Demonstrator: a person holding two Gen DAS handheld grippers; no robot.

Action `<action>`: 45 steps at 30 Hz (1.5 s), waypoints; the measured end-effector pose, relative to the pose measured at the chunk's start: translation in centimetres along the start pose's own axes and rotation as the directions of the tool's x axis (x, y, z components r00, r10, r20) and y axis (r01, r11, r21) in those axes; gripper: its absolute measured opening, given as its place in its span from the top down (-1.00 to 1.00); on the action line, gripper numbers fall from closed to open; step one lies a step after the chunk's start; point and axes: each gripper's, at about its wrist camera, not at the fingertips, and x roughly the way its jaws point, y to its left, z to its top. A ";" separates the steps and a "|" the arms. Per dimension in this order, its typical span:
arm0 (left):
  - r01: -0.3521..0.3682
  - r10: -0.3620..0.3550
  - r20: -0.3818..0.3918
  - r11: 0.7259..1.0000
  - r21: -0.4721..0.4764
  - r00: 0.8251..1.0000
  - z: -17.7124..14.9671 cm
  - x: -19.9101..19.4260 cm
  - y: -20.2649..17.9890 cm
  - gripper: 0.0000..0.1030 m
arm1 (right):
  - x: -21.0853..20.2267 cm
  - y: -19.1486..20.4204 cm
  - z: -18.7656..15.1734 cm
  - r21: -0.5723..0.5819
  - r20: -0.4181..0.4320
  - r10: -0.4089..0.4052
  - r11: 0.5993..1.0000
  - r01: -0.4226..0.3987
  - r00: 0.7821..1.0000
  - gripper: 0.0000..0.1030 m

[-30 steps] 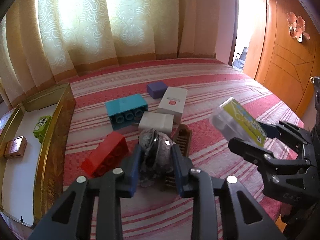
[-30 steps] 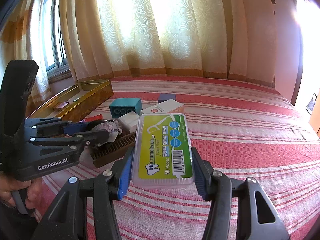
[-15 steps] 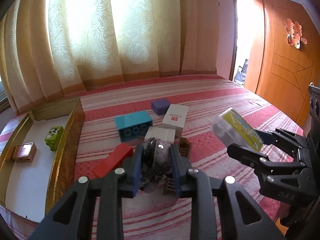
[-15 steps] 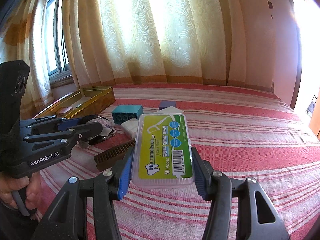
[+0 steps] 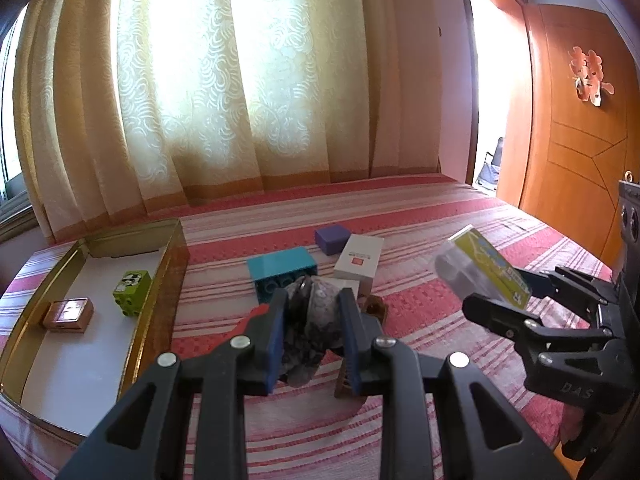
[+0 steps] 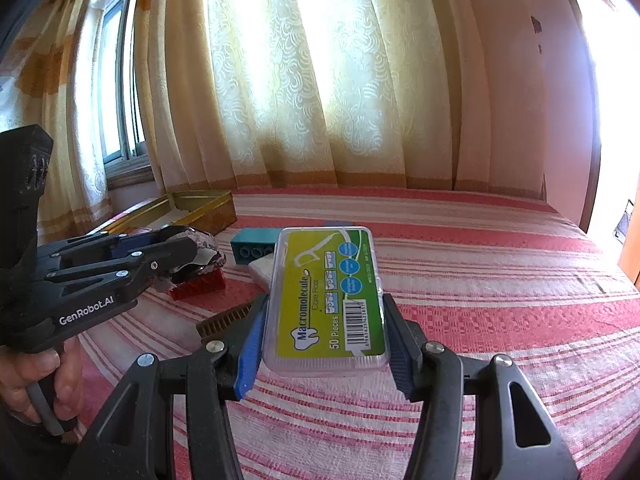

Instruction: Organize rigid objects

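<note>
Change: the left gripper (image 5: 312, 328) has risen off the bed (image 5: 420, 216), carrying the grey patterned object (image 5: 310, 320) higher than a second ago; the red brick (image 6: 198, 286) and brown comb (image 6: 224, 322) stay on the bedspread.
Meaning: both pickups look done, and I judge the carry toward the gold tray (image 5: 160, 300) comes next.
Left jaws: clamped on the grey patterned object, held above the bed.
Right jaws: the right gripper (image 6: 326, 344) is clamped on the floss pick box (image 6: 328, 296), also in the air.
Tray: a green block (image 5: 132, 292) and a pink box (image 5: 69, 314) lie inside.
Writing: "Macromolecule", "Care Floss", "50 Pieces" and a barcode on the box; "GenRobot.AI" on the left gripper's body.
</note>
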 end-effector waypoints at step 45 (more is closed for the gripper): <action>-0.035 0.038 0.127 0.999 -0.031 0.991 -0.2 -2.5 0.5 0.53 | -2.2 0.7 -0.5 -0.037 0.150 -0.010 0.999 0.016 0.989 -0.08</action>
